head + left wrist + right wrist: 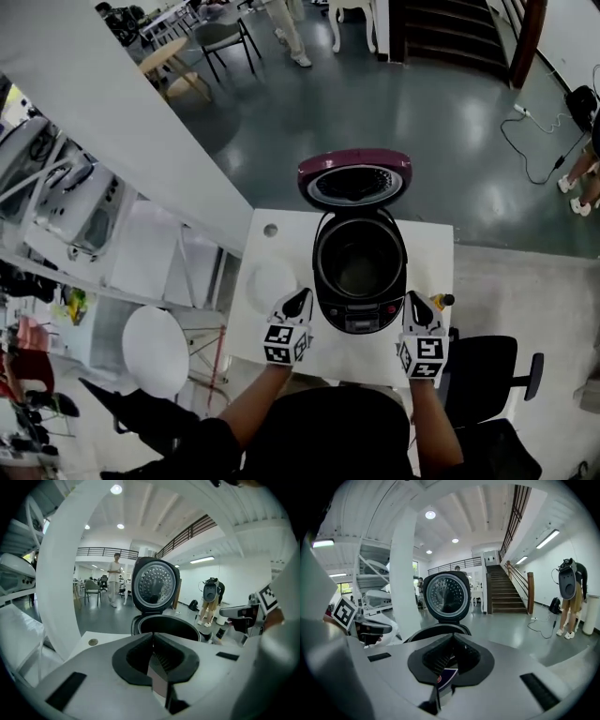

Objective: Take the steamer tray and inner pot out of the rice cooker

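White table, head view: open rice cooker centred, inner pot seated inside; left gripper and right gripper flank it, equally near.
Left gripper view: jaws together, nothing gripped, cooker ahead-right.
Right gripper view: jaws together, nothing gripped, cooker ahead-left.

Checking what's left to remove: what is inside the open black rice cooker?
The open black rice cooker shows a dark round hollow with a dull grey bottom; no tray spans its top. Whether an inner pot lines that hollow cannot be told.
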